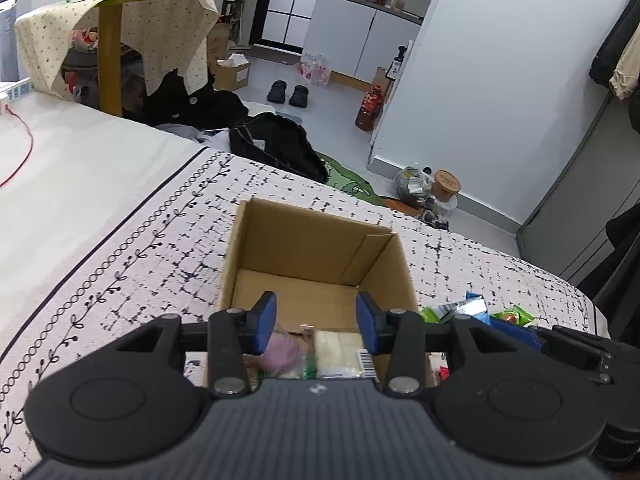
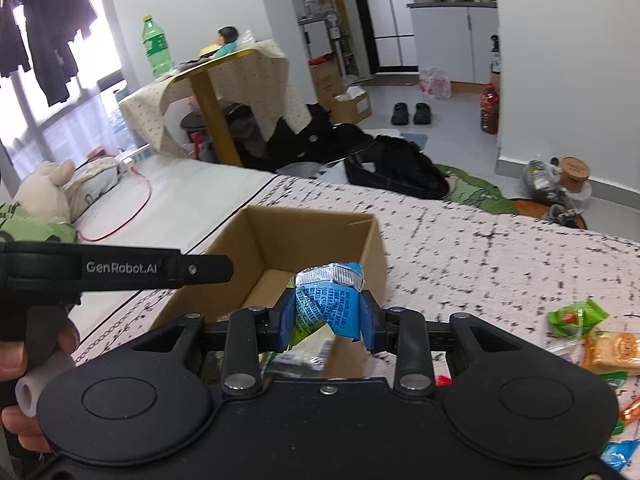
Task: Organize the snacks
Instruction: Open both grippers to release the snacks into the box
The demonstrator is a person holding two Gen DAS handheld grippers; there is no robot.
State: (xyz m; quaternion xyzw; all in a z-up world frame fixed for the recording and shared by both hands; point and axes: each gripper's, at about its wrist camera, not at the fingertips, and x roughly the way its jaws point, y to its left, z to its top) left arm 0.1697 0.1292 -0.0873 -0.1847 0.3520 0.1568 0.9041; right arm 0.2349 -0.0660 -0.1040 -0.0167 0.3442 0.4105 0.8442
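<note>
An open cardboard box (image 1: pixel 320 240) stands on the patterned bedspread; it also shows in the right wrist view (image 2: pixel 304 232). Inside lie a pink snack (image 1: pixel 282 354) and a pale packet (image 1: pixel 336 354). My left gripper (image 1: pixel 316 316) is open and empty above the box's near side. My right gripper (image 2: pixel 326 314) is shut on a blue and silver snack packet (image 2: pixel 326 298), held over the box's near right corner. That packet and the right gripper show at the right in the left wrist view (image 1: pixel 476 308). Loose snacks lie right of the box: a green packet (image 2: pixel 576 316) and an orange packet (image 2: pixel 612 350).
The bedspread (image 1: pixel 120 264) ends at the far edge, with a black bag (image 1: pixel 280 148) on the floor beyond. A draped table (image 1: pixel 120 32) stands at the back left. A plush toy (image 2: pixel 44 192) and a red cable (image 2: pixel 120 216) lie on the bed's left.
</note>
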